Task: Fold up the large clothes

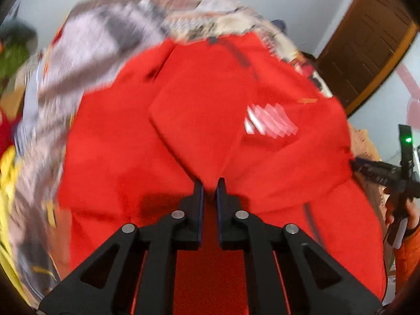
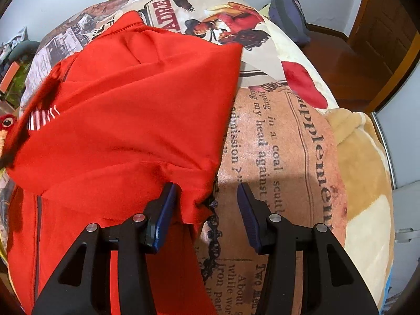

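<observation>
A large red garment [image 1: 210, 105] with a white striped logo [image 1: 270, 123] lies spread on a printed bed cover [image 2: 275, 136]. In the blurred left wrist view, my left gripper [image 1: 210, 187] is nearly closed on a folded flap of the red cloth, which runs up from its tips. The right wrist view shows the same garment [image 2: 118, 105] with its lower right edge bunched against my right gripper's left finger [image 2: 168, 204]. My right gripper [image 2: 207, 194] stands open over that edge, and its pads do not press the cloth. A hand [image 1: 409, 218] holds it at the left view's right edge.
The bed cover [image 1: 110, 31] carries newspaper-style print and cartoon figures. A beige blanket [image 2: 362, 162] lies at the right. A dark blue bundle [image 2: 288, 15] sits at the far end. A brown wooden door [image 2: 380, 26] stands beyond, and a red plush toy [image 2: 5, 124] is at the left.
</observation>
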Tool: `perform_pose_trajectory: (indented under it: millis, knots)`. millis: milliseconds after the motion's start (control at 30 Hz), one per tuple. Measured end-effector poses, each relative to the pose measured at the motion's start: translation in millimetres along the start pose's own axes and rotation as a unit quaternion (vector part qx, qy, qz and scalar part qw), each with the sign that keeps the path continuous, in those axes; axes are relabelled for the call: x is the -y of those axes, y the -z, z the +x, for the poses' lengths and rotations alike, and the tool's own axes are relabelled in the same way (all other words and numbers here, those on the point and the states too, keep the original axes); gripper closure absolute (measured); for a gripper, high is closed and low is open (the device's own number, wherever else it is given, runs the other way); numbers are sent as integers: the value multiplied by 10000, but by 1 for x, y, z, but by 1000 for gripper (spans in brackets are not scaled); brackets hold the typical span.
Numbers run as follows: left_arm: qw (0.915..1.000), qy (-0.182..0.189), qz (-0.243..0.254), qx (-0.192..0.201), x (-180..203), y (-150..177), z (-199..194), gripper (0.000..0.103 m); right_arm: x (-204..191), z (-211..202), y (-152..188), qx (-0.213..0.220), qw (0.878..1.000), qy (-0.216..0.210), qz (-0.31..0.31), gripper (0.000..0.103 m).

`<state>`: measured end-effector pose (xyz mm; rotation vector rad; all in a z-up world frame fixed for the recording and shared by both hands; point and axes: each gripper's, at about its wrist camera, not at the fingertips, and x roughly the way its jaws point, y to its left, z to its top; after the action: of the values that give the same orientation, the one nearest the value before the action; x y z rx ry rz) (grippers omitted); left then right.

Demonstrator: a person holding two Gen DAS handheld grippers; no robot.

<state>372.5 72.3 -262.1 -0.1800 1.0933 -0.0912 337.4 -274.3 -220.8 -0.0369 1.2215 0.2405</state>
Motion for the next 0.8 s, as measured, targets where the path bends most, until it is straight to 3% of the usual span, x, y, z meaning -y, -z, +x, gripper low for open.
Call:
perform_pose_trajectory:
  millis: [33, 100, 233, 367, 500, 700, 800]
  knots:
    - [10000, -32, -73, -32, -5, 6, 3, 86, 0, 0, 0, -3, 10000, 15, 5, 58]
    - [9999, -61, -146, -53, -13, 16, 3, 85, -1, 0, 1, -15, 10000, 58, 27, 58]
    - [9997, -206, -61, -103, -16, 21, -2, 72, 0, 0, -1, -92, 9999, 91, 109, 58]
    - [9999, -147, -36, -61, -22, 17, -15, 70, -1, -7, -4, -163, 9997, 153, 111, 58]
    - [9997, -199, 77, 91, -20, 0, -26, 67, -6, -32, -11, 137, 9997, 193, 16, 58]
    - [9989, -300, 303, 198, -7, -26, -23, 65, -32, -60, -22, 483, 9985, -83, -253, 58]
    - [9968, -603, 517, 130, 4, -37, -7, 65, -53, -61, -23, 530, 9971, -237, -495, 58]
